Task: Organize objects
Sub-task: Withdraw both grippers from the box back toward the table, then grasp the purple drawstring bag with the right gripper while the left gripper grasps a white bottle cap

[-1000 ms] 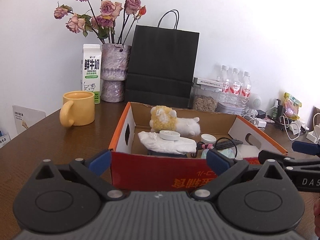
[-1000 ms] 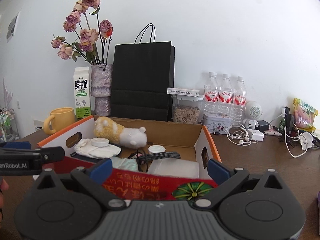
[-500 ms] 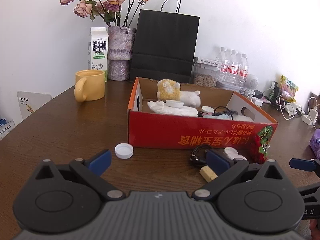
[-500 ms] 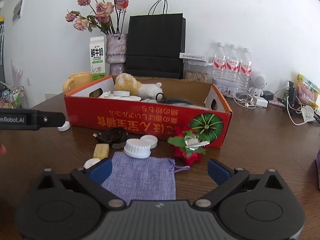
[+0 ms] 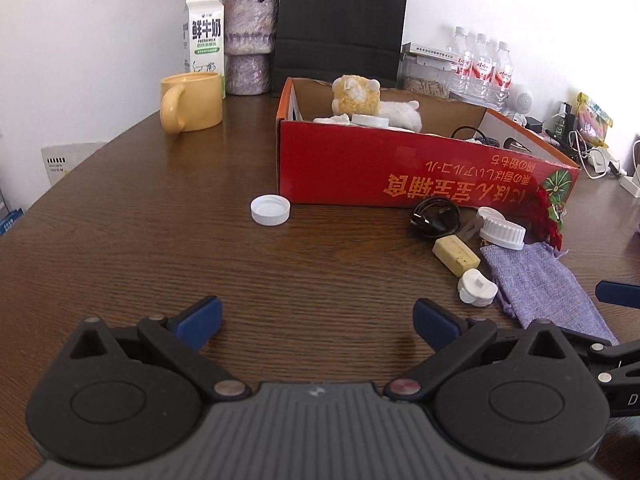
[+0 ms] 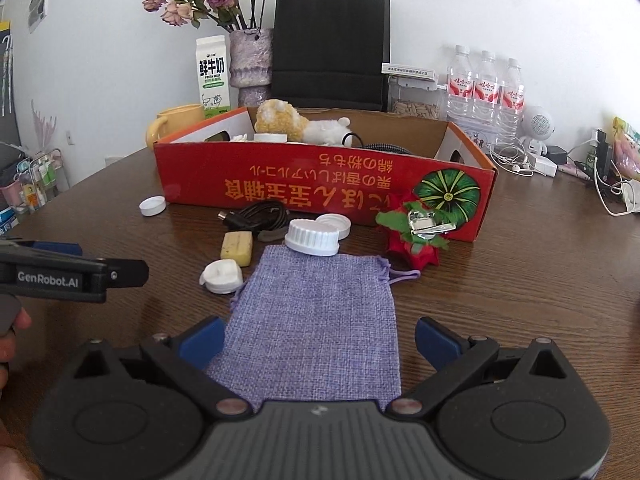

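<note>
- The left gripper (image 5: 316, 318) is spread wide, jaws well apart, grasping nothing; only bare wooden table (image 5: 160, 248) lies between its blue pads, and it touches no object.
- Ahead of it and a little left, a white bottle cap (image 5: 270, 209) lies open side up on the table, just in front of the near left corner of the red cardboard box (image 5: 400, 172).
- The box already holds a yellow-and-white plush toy (image 5: 372, 102), a white lid (image 5: 370, 120) and a dark cable (image 5: 476, 136).
- In front of the box's right half lie a coiled black cable (image 6: 260, 216), a yellow eraser-like block (image 6: 237, 248), a white flip cap (image 6: 221, 276), a ribbed white lid (image 6: 313, 237) with a flat white lid (image 6: 334, 225) touching it behind, and a red-and-green hair clip (image 6: 416, 236) against the box front.
- The right gripper (image 6: 318, 340) is likewise released, jaws far apart, gripping nothing; the purple fabric pouch (image 6: 316, 328) lies flat on the table between its pads, its near end under the gripper body. Whether the pads touch the cloth cannot be told.
- The ribbed lid rests on the pouch's far edge.
- Behind the box stand a yellow mug (image 5: 192, 100), a milk carton (image 5: 204, 36), a vase (image 5: 250, 40) and a black paper bag (image 5: 344, 20).
</note>
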The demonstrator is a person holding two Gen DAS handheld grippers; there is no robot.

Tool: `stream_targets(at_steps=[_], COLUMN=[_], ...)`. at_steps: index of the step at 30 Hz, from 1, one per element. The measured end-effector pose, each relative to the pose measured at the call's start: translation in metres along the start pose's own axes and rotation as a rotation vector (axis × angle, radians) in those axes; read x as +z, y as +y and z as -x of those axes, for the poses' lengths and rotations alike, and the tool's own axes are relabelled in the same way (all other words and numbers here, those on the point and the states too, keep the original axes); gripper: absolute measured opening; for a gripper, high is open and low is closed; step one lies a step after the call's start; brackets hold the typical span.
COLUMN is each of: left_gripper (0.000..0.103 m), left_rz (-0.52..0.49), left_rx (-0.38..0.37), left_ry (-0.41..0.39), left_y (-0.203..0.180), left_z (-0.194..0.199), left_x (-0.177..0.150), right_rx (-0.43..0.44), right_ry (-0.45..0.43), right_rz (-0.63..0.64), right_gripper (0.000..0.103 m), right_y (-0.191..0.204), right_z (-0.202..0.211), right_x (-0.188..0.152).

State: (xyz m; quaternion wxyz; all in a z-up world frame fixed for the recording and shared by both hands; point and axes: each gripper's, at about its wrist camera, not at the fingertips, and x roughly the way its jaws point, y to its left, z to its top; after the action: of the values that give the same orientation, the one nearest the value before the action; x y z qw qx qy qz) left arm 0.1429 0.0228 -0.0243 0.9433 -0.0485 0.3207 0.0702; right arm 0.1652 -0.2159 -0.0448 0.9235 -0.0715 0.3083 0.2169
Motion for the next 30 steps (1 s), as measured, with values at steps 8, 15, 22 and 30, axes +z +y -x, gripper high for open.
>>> stream_targets(at_steps=[8,15,22,30], left_gripper=[0.103,0.103,0.103,0.103], left_rz=[-0.055,-0.026,-0.011,-0.005], left_rx=[0.014,-0.007,-0.019,-0.024], left_ry=[0.012,-0.001,-0.008,-0.012], left_y=[-0.009,-0.004,-0.001,0.000], left_z=[-0.002,0.001,0.002,0.003], left_x=[-0.001,-0.002,-0.002,-0.002], right_rx=[-0.002,-0.001,0.017,0.025], right_ry=[0.035,0.039,-0.029,-0.120], right_rz=[-0.017,-0.011,0.007,0.028], right_gripper=[0.103,0.103,0.063,0.010], right_y=[0.000,-0.001,0.001,0.006], right_z=[-0.008,-0.010,0.000,0.014], right_x=[0.002,0.003,-0.003,-0.011])
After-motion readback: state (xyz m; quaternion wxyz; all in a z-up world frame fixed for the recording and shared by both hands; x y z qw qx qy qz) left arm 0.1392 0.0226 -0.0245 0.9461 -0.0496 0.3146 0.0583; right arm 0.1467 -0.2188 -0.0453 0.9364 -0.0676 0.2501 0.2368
